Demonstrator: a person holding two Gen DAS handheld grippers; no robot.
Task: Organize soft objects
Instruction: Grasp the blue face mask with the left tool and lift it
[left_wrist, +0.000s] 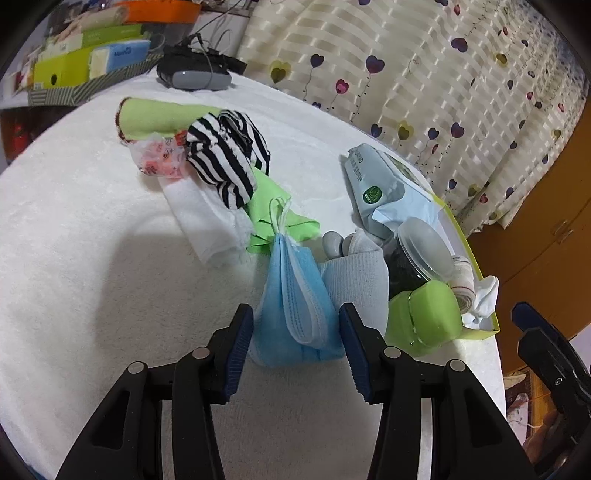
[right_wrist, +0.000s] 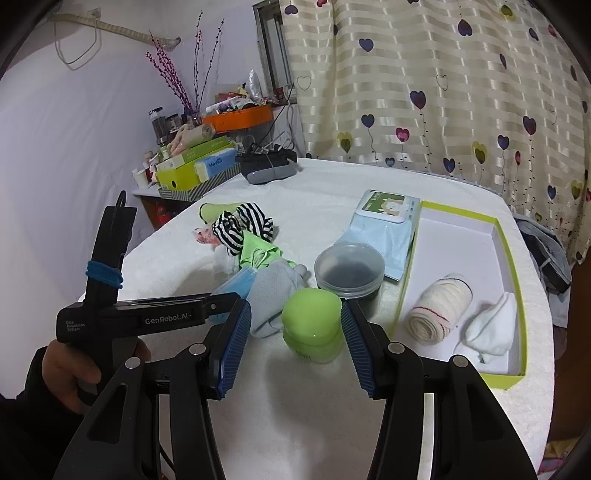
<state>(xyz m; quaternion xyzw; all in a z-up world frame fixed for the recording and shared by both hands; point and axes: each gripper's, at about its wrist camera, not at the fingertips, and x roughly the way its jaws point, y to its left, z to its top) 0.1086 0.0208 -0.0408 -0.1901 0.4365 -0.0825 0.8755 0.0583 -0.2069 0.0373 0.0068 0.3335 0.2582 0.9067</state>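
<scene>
White fleece covers the table (right_wrist: 314, 406), which stands before a heart-printed curtain (right_wrist: 443, 92). Judging by what lies where, sorting is under way: a rolled cream cloth (right_wrist: 439, 308) and a bunched white sock (right_wrist: 491, 325) sit inside the green-rimmed box lid (right_wrist: 513, 258) near the table's right edge, so that lid seems to be the place for soft things.

The blue face mask (left_wrist: 295, 306) lies folded near the table's middle, just beside a grey-white sock (left_wrist: 354, 284), and looks like the piece being fetched. The left gripper (left_wrist: 297, 350) stands wide open astride it, blue pads flanking the mask without clearly pressing, so nothing is held.

Further toward the far left edge, a striped sock (left_wrist: 225, 155), green cloth (left_wrist: 273, 214) and white cloth (left_wrist: 203, 221) lie heaped.

The right gripper (right_wrist: 297, 347) is likewise open and empty; a hard green jar (right_wrist: 312, 325) sits between its fingers, apparently untouched.
</scene>
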